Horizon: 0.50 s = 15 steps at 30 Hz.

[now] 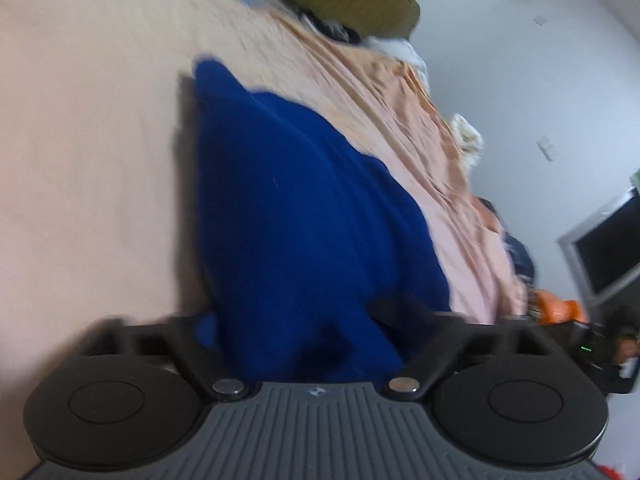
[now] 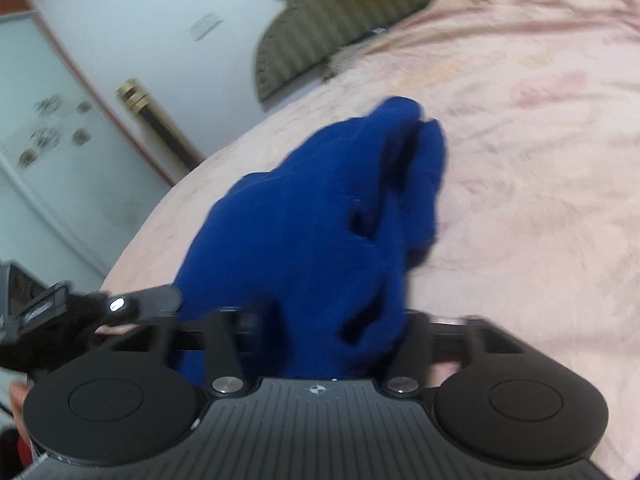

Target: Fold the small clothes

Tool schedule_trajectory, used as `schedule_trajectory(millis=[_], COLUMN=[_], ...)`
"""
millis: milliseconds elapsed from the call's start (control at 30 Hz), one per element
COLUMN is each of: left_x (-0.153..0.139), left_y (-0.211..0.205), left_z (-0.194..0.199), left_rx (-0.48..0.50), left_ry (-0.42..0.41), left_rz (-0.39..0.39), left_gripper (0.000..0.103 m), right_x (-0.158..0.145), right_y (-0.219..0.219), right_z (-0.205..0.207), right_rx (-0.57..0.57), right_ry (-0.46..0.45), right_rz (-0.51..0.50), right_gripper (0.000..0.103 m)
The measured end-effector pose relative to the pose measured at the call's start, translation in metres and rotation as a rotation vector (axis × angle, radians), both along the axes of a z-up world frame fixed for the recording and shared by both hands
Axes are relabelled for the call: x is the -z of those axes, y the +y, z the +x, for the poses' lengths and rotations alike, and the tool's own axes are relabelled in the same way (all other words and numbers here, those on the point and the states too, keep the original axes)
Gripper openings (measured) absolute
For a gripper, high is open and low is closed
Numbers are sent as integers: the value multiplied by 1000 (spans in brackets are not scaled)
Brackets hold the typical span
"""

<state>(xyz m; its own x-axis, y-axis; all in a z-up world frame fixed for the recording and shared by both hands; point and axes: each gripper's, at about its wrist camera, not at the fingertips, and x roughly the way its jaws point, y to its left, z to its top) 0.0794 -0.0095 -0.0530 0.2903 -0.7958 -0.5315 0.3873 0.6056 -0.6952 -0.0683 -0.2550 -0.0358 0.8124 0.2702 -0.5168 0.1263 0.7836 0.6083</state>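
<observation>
1. Pink bedsheet (image 2: 520,140) covers the work surface; an olive striped cushion (image 2: 336,12) lies at its far end, with white walls (image 1: 540,80) beyond.
2. I see the blue knit garment (image 1: 304,208) bunched on the sheet, rising toward both cameras.
3. On my left gripper (image 1: 304,320), the jaws stand partly open with blue cloth filling the gap. Blur stops me from confirming that the pads press on it.
4. On my right gripper (image 2: 320,328), the jaws stand partly open with the garment's near edge between them. I cannot tell whether the pads clamp it.
5. From the right wrist view, the left gripper's finger (image 2: 156,300) sits just beside the garment's left edge.
</observation>
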Motion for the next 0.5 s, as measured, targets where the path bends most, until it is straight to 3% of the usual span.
schedule_trajectory(millis=[67,100,167,333,433,500], left_x=[9,11,7,-15,-15,-18], left_y=[-4,-2,4,16,16,18], left_z=[0,-1,-3,-16,-21,-16], left_rx=[-5,-16,-34,-35,11,6], left_ry=[26,19,13,-68,-90,-122], left_rz=[42,47,28,68,107,132], left_gripper=[20,15,12,11,12,18], right_x=[7,9,11,13,9,2], right_y=[-10,-13,-12,-3,5,3], right_z=[-3,-5,-6,-15,-23,-25], right_rx=[25,35,37,2,-46,-62], right_ry=[8,10,8,13,36,43], right_rz=[90,128,165,274,206,124], right_gripper=[23,22,20,19,19,33])
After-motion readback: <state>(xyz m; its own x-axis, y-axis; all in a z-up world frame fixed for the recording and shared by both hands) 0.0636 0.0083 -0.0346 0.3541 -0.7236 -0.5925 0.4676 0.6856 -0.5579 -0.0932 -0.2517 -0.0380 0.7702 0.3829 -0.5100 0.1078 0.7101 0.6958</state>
